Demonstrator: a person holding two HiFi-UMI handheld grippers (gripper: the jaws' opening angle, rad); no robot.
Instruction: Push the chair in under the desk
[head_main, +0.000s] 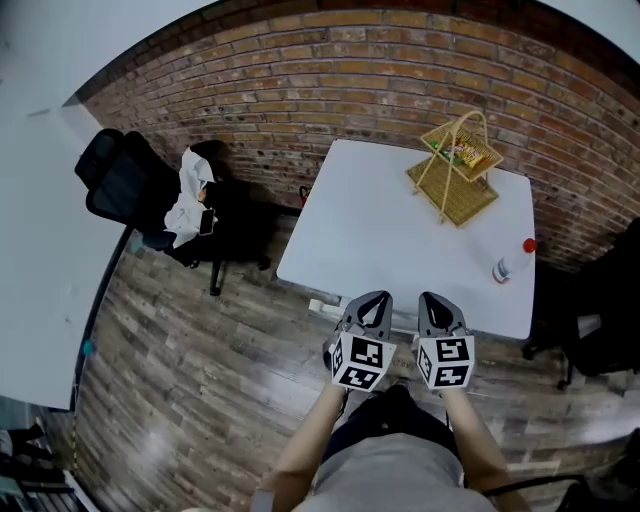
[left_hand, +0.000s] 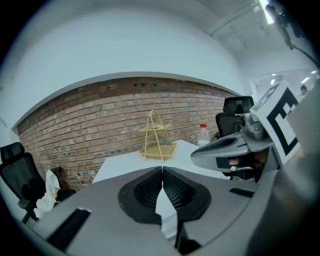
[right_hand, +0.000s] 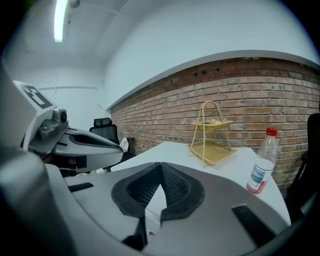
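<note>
Left gripper (head_main: 373, 300) and right gripper (head_main: 433, 300), both clenched empty, hover at the white rectangular desk's (head_main: 380, 220) near edge; the black high-backed office chair (head_main: 128, 182) stands well apart, apparently requiring approach before pushing.

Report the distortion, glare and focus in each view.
Head view: strong fisheye, the brick wall bows into an arc, and a soft sheen lies on the floor. Left gripper view: black corners, a ceiling light flares at top right, and the close left gripper looks softer than the basket. Right gripper view: a tube light glares at top left, the bottle is crisp, and the right gripper is slightly soft.
</note>
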